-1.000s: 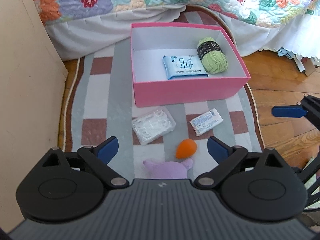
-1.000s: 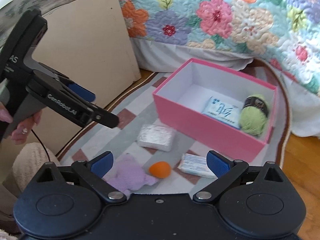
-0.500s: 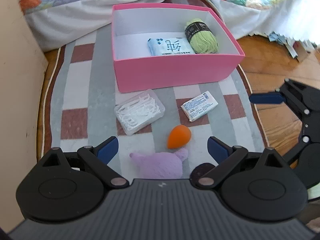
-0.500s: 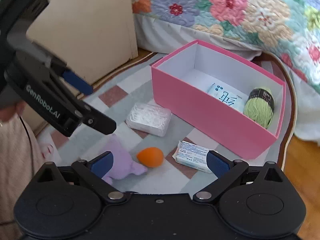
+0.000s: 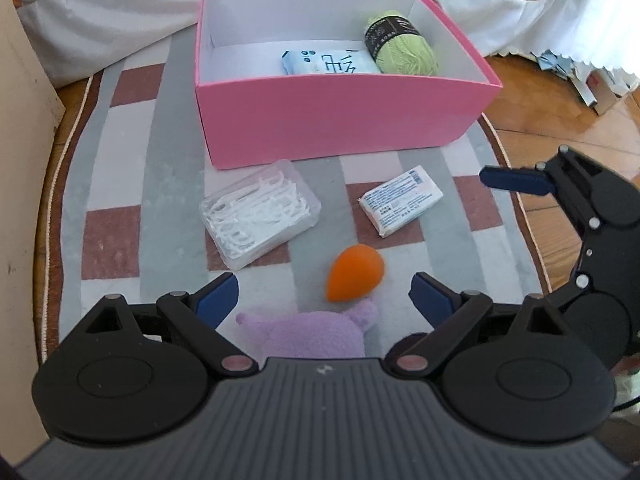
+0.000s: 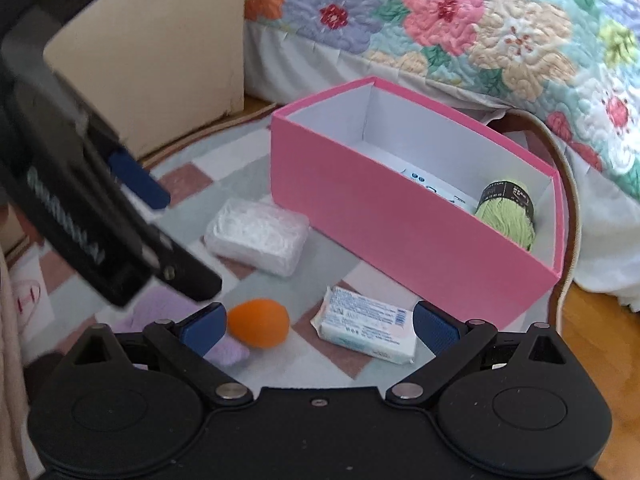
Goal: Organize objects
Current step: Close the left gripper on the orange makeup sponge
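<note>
The left gripper [image 5: 325, 295] fingers, spread but closing, flank the purple plush [image 5: 316, 334] (orange sponge [image 5: 355, 273] just beyond); the right gripper [image 6: 316, 326] fingers are released over the sponge.

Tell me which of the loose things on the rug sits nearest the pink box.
The clear case of floss picks: one corner nearly meets the pink box; the white packet, orange sponge and purple plush lie farther away.
</note>
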Tool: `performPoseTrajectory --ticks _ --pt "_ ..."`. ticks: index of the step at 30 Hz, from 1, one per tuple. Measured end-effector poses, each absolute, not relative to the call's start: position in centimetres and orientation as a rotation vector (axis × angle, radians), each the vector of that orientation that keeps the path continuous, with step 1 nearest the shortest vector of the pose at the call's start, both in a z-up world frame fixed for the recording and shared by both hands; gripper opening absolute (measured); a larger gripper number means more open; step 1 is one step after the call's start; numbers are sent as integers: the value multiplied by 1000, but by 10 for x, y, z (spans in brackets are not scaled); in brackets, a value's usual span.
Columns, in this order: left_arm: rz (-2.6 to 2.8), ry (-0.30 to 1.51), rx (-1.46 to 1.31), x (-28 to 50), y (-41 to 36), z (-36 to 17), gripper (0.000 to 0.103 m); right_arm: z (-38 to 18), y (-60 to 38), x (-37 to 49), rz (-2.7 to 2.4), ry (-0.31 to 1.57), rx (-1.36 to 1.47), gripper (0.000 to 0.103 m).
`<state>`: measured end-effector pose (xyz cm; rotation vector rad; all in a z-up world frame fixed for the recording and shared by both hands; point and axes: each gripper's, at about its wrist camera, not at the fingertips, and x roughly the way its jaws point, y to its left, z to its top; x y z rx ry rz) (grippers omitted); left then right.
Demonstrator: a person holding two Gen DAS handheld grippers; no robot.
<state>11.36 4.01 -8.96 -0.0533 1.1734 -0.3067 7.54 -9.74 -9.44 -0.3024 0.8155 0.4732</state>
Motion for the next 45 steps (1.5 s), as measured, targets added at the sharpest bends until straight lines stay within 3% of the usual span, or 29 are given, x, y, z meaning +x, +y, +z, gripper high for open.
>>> performPoseTrajectory --ticks 9,21,25,32,35,45 --pt "-347 1138 -164 119 47 -114 92 -129 -93 80 553 849 -247 101" --pt "-360 1165 -273 116 49 -142 54 -145 -69 74 577 838 -223 99" --pt "-364 1178 -334 116 51 -150 37 -143 -68 78 572 845 -174 89" --pt "-359 1195 -384 118 54 -159 36 -148 -76 87 566 921 -1 69" --pt "-360 1193 -395 118 53 -160 36 -150 -76 89 538 948 -14 55" --pt "-363 1202 -444 121 55 -166 38 -151 -76 85 530 953 -49 54"
